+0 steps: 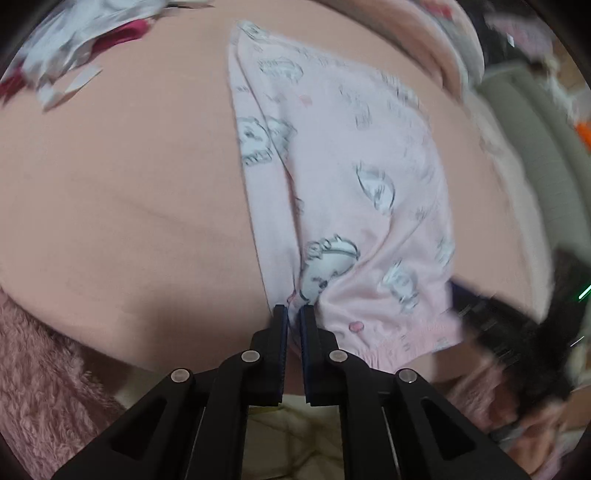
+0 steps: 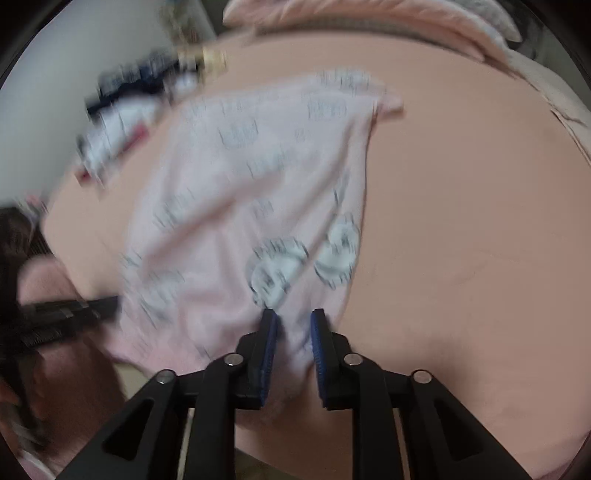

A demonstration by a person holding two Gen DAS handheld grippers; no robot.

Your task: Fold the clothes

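Note:
A pale pink garment with grey cartoon prints [image 1: 343,192] lies on a peach bed sheet [image 1: 122,192]. My left gripper [image 1: 294,312] is shut on the garment's near edge, bunched between the pads. In the right wrist view the same garment [image 2: 236,192] shows blurred, folded over itself. My right gripper [image 2: 294,317] is closed on a bunch of its near edge, the jaws a little apart with cloth between them. The right gripper's dark body shows blurred at the right of the left wrist view [image 1: 517,325].
A pile of white and magenta clothes [image 1: 70,48] lies at the far left of the bed. A fluffy pink blanket [image 1: 40,380] lies at the near edge. Folded pink bedding [image 2: 388,18] lies at the far side. Dark and white clothes [image 2: 122,99] lie at the far left.

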